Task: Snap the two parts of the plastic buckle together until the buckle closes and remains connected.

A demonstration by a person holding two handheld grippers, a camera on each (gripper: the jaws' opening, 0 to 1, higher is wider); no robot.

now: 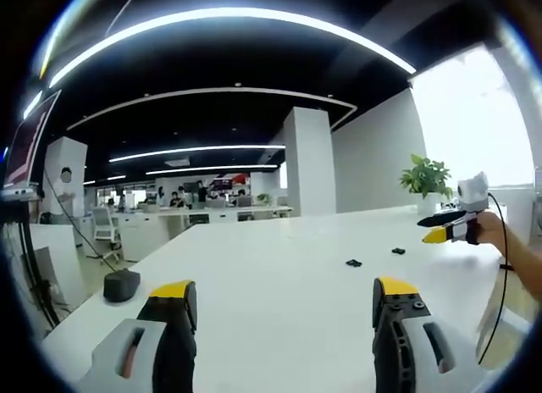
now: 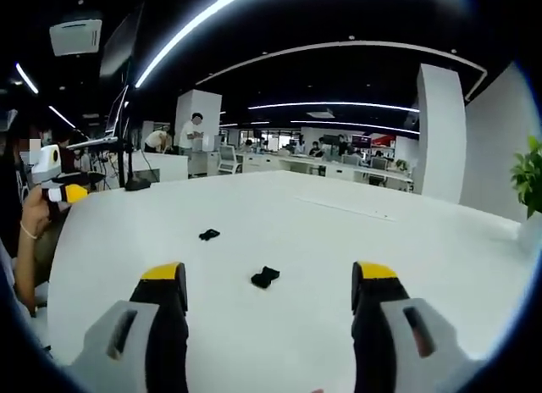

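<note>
Two small black buckle parts lie apart on the white table point(image 1: 279, 240). In the left gripper view one buckle part point(image 1: 354, 262) and the other buckle part point(image 1: 398, 251) rest ahead and to the right of my left gripper point(image 1: 284, 290), which is open and holds nothing. In the right gripper view the nearer buckle part point(image 2: 265, 277) lies on the table just ahead, between the jaws of my open right gripper point(image 2: 267, 272). The farther buckle part point(image 2: 209, 235) sits to its left. Each gripper shows in the other's view, held by a hand: the right gripper point(image 1: 445, 224), the left gripper point(image 2: 66, 192).
A black object point(image 1: 121, 285) sits near the table's left edge. A potted plant point(image 1: 426, 177) stands at the far right corner by the window. A cable point(image 1: 500, 266) hangs from the person's hand point(image 1: 493, 229). Desks, chairs and people fill the office behind.
</note>
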